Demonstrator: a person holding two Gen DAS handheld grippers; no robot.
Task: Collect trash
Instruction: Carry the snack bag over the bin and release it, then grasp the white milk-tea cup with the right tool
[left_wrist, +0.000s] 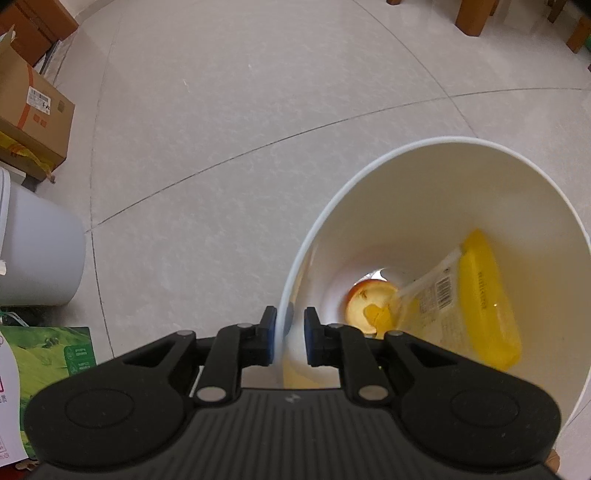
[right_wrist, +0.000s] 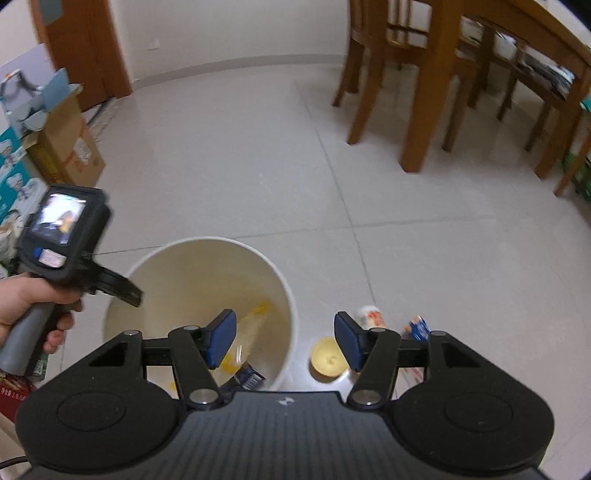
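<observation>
Tall white plastic bin (left_wrist: 436, 206) is being pinched at rim by narrow left claw (left_wrist: 289, 326) w/ right claw (right_wrist: 285, 341) spread wide & empty, so bin could be tipped if rim is tugged.

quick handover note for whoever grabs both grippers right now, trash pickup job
Left gripper: shut on the white bin's rim, one finger inside, one outside, steadying it.
Right gripper: open, nothing between the fingers, above the bin's near edge.
Done: yellow packet, orange peel and a dark wrapper are in the bin.
Left: on the floor right of the bin, a yellow cup, a small white bottle and a blue-and-white carton.
</observation>
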